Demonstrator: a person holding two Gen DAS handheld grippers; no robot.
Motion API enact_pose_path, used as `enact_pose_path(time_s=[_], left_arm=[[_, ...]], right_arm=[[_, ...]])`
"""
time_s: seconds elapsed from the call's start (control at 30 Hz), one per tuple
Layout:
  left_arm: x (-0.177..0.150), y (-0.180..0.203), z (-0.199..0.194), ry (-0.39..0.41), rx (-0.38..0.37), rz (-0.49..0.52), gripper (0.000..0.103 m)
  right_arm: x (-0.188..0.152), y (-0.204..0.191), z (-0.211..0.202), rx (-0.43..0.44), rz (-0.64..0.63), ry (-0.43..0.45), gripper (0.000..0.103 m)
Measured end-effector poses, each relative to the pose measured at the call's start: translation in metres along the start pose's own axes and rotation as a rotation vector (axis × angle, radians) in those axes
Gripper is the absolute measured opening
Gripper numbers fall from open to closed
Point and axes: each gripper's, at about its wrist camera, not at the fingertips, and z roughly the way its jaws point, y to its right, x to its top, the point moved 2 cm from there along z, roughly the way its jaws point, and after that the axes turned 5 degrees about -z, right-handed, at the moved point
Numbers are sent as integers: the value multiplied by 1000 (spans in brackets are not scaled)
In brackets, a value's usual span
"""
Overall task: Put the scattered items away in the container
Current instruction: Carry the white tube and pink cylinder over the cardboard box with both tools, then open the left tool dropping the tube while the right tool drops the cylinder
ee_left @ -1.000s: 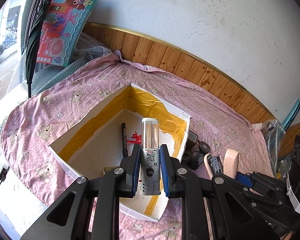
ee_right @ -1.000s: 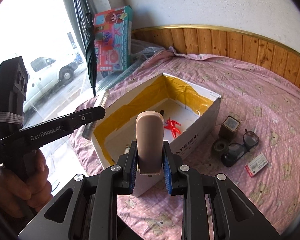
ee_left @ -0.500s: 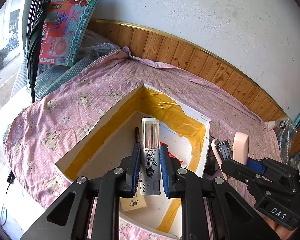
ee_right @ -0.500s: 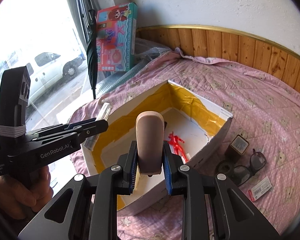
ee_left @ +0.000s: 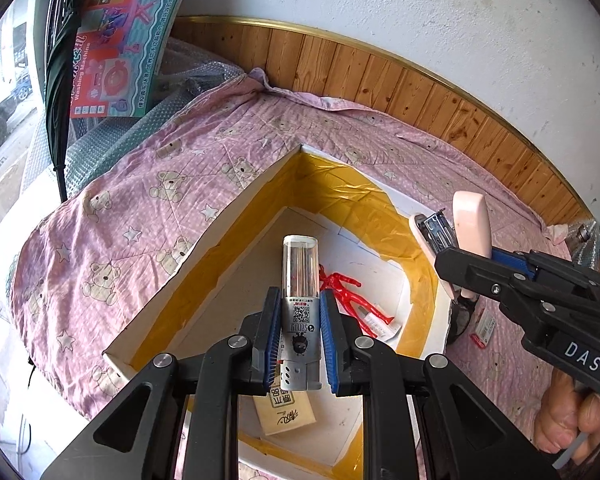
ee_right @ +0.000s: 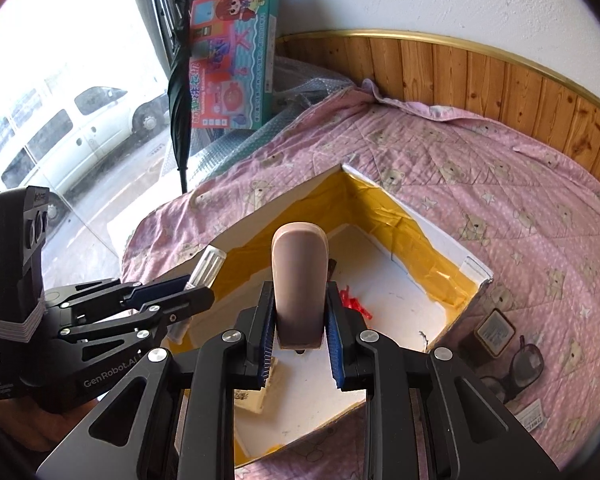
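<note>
Left gripper [ee_left: 296,340] pinches a grey lighter [ee_left: 300,280] with a clear top, held upright above the open box [ee_left: 220,232], pointing in from the near-left corner. Right gripper [ee_right: 300,336] is clamped on a pink stapler [ee_right: 299,284], tilted up over the box's right rim; a hand [ee_left: 568,420] grips its handle. Box floor holds a red figure [ee_left: 352,300] and a tan card [ee_left: 288,412]. Glasses [ee_right: 516,372] lie on the quilt [ee_right: 520,200] beside the box.
</note>
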Motion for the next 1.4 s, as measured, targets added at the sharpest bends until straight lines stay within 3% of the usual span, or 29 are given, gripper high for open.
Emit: enact_pose_path(time_s=[0.5, 1.03, 1.27, 1.4], left_arm=[[11, -8, 33, -109, 22, -4, 20], [23, -10, 65, -164, 50, 14, 20], [23, -14, 80, -180, 98, 10, 26], [20, -19, 76, -176, 86, -7, 27]], right_arm=[[36, 18, 66, -14, -40, -110, 24], [53, 42, 137, -75, -82, -228, 24], [51, 52, 139, -89, -56, -189, 29], [49, 54, 122, -69, -24, -158, 29]])
